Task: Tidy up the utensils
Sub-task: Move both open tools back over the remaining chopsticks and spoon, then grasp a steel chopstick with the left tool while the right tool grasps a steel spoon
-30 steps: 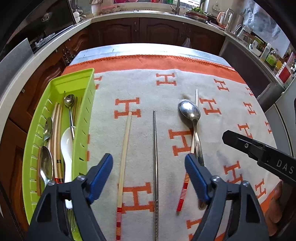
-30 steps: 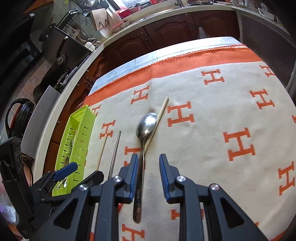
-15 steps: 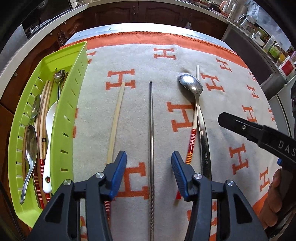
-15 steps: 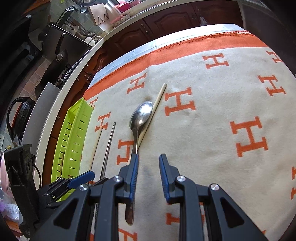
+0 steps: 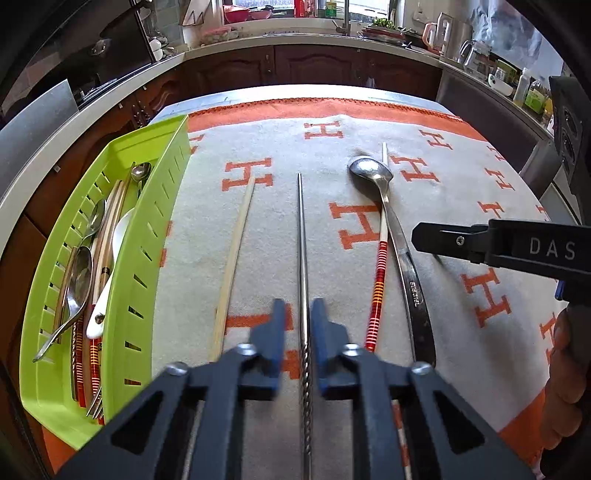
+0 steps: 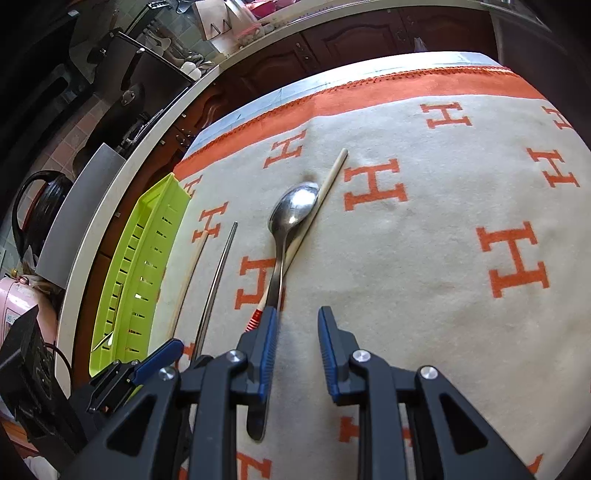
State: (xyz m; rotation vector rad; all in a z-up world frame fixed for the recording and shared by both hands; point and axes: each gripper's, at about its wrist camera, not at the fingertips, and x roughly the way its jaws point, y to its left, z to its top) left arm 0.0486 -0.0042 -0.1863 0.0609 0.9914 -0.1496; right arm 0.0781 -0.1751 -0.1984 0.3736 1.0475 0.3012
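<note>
A metal chopstick (image 5: 302,240) lies lengthwise on the H-patterned blanket (image 5: 461,192). My left gripper (image 5: 298,310) is closing on its near end, with the blue pads tight against both sides. To its left lies a pale wooden chopstick (image 5: 236,254); to its right a red-striped chopstick (image 5: 380,273) lies under a steel spoon (image 5: 369,170). My right gripper (image 6: 295,317) hovers open over the blanket, and the spoon (image 6: 295,206) handle runs beneath its left finger with nothing between the pads. The green tray (image 5: 162,206) at the left holds several utensils.
The tray (image 6: 147,236) sits at the blanket's left edge, by the table side. A hand (image 5: 565,362) holds the right gripper at the near right. Dark cabinets and a cluttered counter (image 5: 295,33) run beyond the table's far edge.
My left gripper has dropped toward the blanket and its jaws have drawn from wide apart to tight around the metal chopstick. The right gripper has sunk slightly, its gap unchanged.
</note>
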